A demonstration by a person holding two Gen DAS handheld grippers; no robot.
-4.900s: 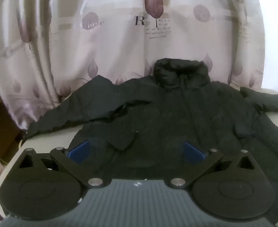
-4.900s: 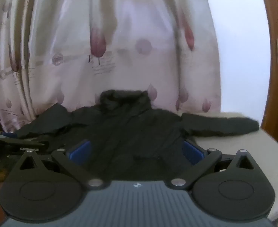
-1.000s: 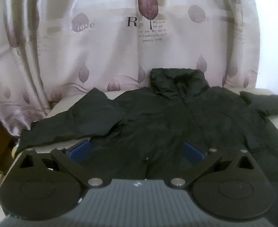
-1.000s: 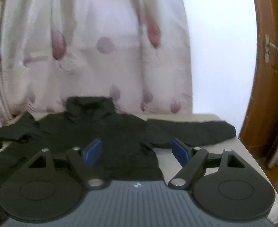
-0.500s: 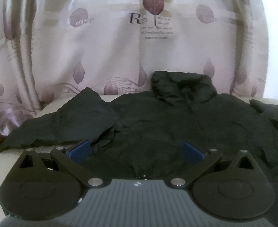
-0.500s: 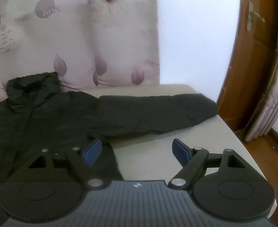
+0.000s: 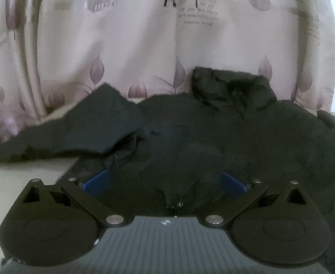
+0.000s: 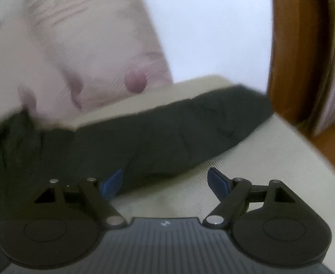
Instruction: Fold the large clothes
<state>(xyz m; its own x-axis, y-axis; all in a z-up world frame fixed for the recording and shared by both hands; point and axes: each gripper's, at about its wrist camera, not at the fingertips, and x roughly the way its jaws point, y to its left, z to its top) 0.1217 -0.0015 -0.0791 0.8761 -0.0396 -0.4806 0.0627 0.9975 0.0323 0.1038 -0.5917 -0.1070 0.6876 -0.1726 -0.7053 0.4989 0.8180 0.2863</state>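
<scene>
Both grippers are wide open right now. The left gripper [image 7: 164, 180] sits low and level, its blue pads [image 7: 96, 179] spread far apart with nothing pinched between them. The right gripper [image 8: 165, 181] is tilted a bit, view's blurry, its blue pads [image 8: 217, 181] also spread and holding nothing.

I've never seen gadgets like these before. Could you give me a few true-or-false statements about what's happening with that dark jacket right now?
1. The jacket is black. True.
2. The left gripper is shut. False: its fingers are spread open over the jacket.
3. The right gripper is open near a sleeve. True.
4. The sleeve is already folded over the jacket's body. False: it lies stretched out on the table.
5. A curtain hangs behind. True.
</scene>
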